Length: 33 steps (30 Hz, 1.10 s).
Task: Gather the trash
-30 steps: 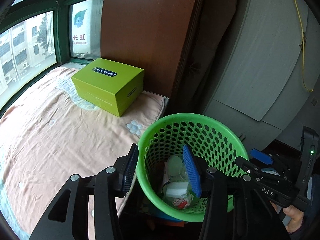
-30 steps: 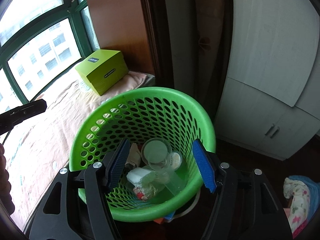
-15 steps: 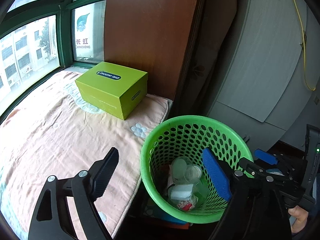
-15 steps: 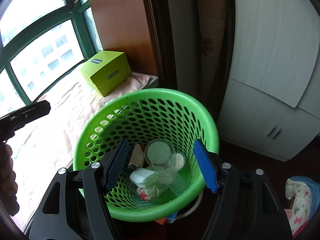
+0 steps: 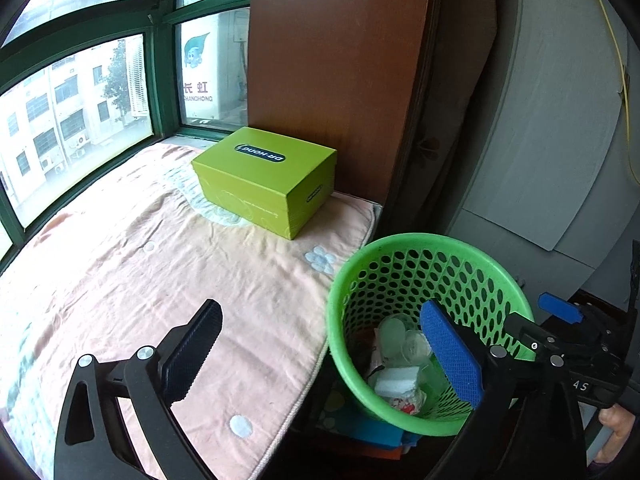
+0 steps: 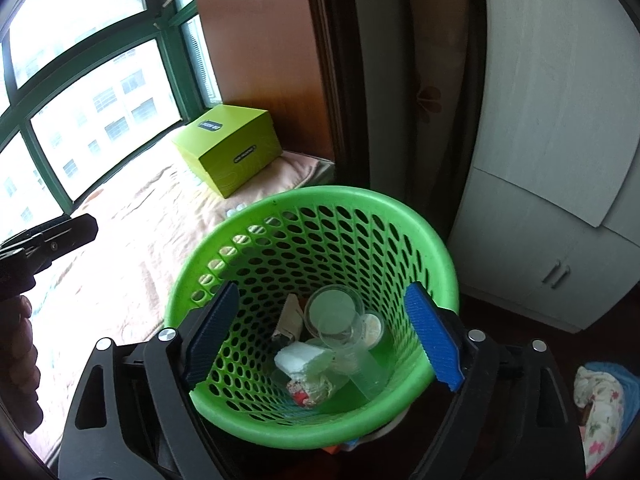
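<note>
Daylight from the window (image 5: 76, 92), ahead-left of both grippers; panes blown out, worst in the right wrist view. Blanket (image 5: 132, 280) washed out near the glass. Cabinet (image 6: 540, 160) side dimmer, floor under the basket (image 6: 360, 208) dark. Heavy fisheye bending, black vignette corners. Focus mostly sharp, slight edge blur.

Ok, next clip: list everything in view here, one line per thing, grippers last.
basket: one, green, on the floor beside the mat.
trash: several pieces, clear cups, white wad, wrappers, in the basket's bottom.
box: one, lime green, on the mat by the window.
mat: one, peach with pale flowers, along the window.
cabinet: one, white, right of the basket.
cloth: one, flowered, low right.
left gripper: black, blue pads, open, empty.
right gripper: same, open, empty, over the basket.
</note>
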### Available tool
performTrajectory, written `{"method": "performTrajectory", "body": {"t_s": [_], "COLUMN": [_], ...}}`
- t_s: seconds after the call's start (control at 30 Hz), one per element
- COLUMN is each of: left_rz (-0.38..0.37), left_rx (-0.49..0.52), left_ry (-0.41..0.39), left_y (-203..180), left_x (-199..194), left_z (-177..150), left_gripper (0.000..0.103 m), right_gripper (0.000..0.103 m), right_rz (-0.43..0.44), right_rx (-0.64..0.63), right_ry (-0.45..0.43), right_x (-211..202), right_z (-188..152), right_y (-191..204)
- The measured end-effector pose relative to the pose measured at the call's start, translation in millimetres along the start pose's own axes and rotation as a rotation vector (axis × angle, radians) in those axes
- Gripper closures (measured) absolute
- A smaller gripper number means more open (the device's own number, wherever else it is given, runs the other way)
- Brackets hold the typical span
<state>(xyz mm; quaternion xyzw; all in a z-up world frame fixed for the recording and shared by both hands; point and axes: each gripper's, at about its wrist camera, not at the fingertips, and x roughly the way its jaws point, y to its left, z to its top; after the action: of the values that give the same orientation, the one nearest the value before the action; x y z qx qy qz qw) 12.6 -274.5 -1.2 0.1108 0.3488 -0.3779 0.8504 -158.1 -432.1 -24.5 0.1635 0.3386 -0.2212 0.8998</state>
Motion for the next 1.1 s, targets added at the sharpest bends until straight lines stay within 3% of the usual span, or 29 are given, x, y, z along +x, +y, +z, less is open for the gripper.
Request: {"method": "performTrajectory", "body": {"t_s": [1.1], "left_rz": [0.186], "left_rx": [-0.178], "left_ry": [-0.037], "left_y": [98.8], "left_x": [-54.6], "left_z": [-29.5], "left_gripper": [0.007], "right_gripper": [0.01], "right_rz": [0.13], "right_rx": [-0.132], "right_ry": [-0.026], "right_x": [3.9], "right_z": [21.2], "right_y": [77.4]}}
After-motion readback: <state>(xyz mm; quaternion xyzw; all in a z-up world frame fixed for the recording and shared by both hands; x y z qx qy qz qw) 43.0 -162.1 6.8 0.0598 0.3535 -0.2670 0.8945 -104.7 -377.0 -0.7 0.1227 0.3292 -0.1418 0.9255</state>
